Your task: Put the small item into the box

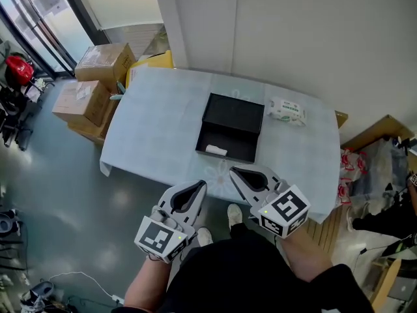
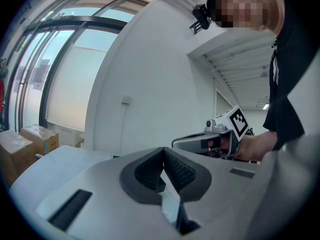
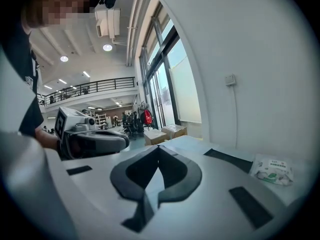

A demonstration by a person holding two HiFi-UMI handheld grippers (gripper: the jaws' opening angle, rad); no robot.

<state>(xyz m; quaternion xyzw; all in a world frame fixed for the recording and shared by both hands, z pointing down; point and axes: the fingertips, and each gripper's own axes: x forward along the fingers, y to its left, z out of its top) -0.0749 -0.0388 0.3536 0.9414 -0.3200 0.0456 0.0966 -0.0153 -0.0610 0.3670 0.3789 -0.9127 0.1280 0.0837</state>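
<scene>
A black open box (image 1: 229, 128) lies on the table (image 1: 156, 129) under a pale blue cloth. A small white item (image 1: 216, 150) rests inside the box at its near left corner. Both grippers are held off the table's near edge, in front of the person. My left gripper (image 1: 197, 186) is shut with nothing between its jaws; its pads (image 2: 176, 168) meet. My right gripper (image 1: 236, 172) is shut and empty too, just short of the box's near side. In the right gripper view only the box's black edge (image 3: 227, 157) shows beyond the jaws.
A white tissue pack (image 1: 287, 110) lies on the cloth right of the box, also seen as the pack (image 3: 272, 170) in the right gripper view. Cardboard boxes (image 1: 98, 77) stand on the floor at the table's left. Bags and clutter (image 1: 378, 175) sit at the right.
</scene>
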